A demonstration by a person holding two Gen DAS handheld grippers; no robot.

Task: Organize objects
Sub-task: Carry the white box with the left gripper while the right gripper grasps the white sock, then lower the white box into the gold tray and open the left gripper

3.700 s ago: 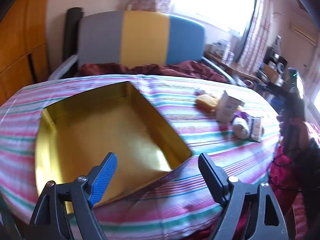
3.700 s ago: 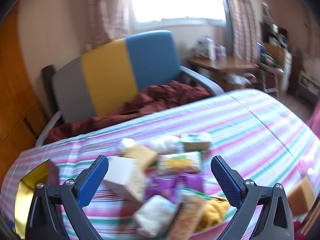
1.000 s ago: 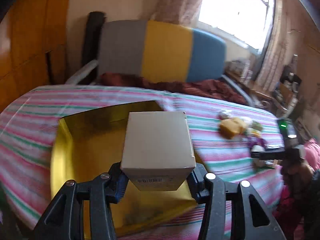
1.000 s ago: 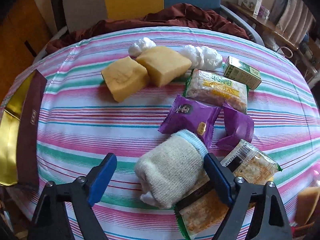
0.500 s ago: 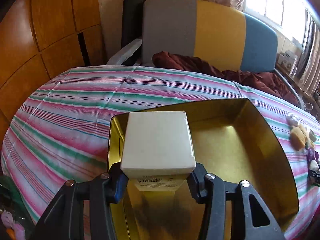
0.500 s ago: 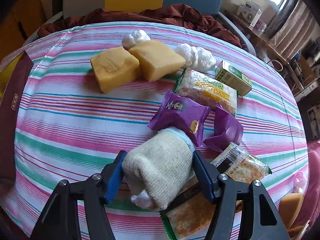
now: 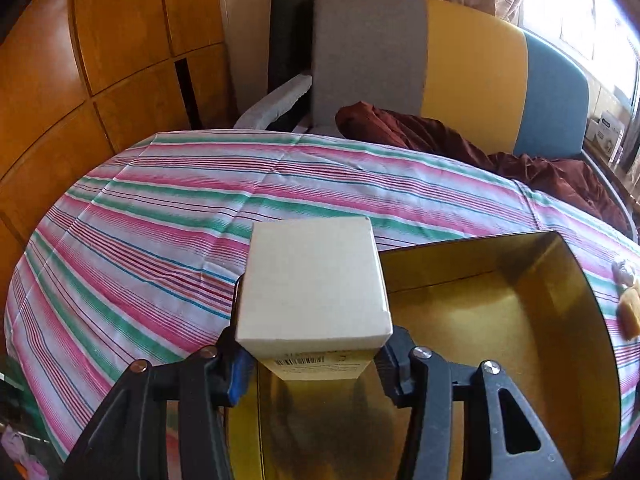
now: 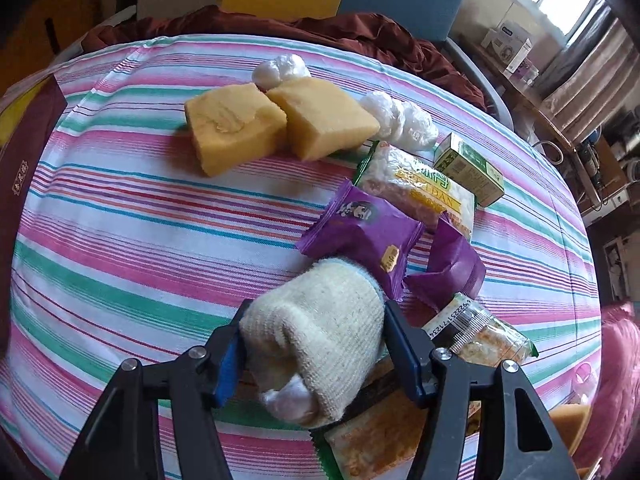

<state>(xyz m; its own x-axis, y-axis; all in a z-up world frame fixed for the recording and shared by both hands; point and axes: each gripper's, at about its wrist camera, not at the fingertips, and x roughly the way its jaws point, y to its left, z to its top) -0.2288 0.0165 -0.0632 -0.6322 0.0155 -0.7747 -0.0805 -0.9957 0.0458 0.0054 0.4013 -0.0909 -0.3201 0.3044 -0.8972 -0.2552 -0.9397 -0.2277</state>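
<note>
My left gripper point(image 7: 314, 354) is shut on a white cardboard box point(image 7: 314, 286) and holds it over the near left corner of the open gold tin point(image 7: 560, 320). My right gripper point(image 8: 314, 350) is shut on a rolled cream sock point(image 8: 316, 336) that lies among the snacks on the striped tablecloth point(image 8: 140, 240). Beside it are two purple snack packets point(image 8: 360, 232), an orange cracker packet point(image 8: 472, 340), a rice-cake packet point(image 8: 424, 188), a small green box point(image 8: 468, 168), two yellow sponge blocks point(image 8: 276, 124) and white plastic wads point(image 8: 400, 116).
A grey, yellow and blue chair point(image 7: 440, 64) with a maroon cloth point(image 7: 480, 148) stands behind the table. Wooden panelling point(image 7: 80, 72) is on the left. The tin's maroon outer wall point(image 8: 24, 160) shows at the left edge of the right wrist view.
My left gripper carried the white box left, towards the tin's near left corner. My right gripper closed on the rolled sock.
</note>
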